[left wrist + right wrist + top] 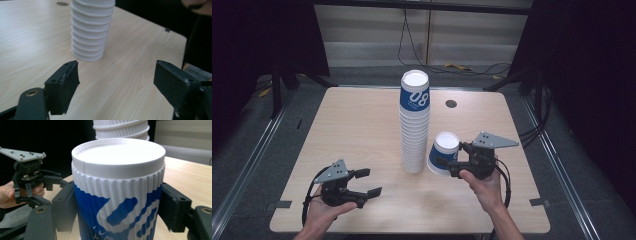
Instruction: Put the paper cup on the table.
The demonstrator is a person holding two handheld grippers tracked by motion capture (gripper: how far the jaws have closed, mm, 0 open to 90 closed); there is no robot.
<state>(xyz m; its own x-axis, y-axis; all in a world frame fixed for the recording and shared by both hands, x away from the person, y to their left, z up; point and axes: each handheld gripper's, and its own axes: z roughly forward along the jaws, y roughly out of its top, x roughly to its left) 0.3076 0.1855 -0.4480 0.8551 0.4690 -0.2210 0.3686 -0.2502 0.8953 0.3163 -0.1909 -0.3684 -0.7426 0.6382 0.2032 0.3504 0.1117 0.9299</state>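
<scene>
A tall stack of ribbed white paper cups, mouths down, stands at the table's middle; its top cup has a blue band. Just right of the stack, my right gripper is shut on a single blue-and-white cup, bottom up and slightly tilted. In the right gripper view the black pads press on both sides of this cup, with the stack behind it. My left gripper is open near the front left, nothing between its jaws. The left gripper view looks past those jaws at the stack's base.
The light wooden table has a round cable hole behind the stack. Dark curtains flank both sides, and cables lie on the floor beyond the far edge. My left gripper, held by a hand, appears far off in the right gripper view.
</scene>
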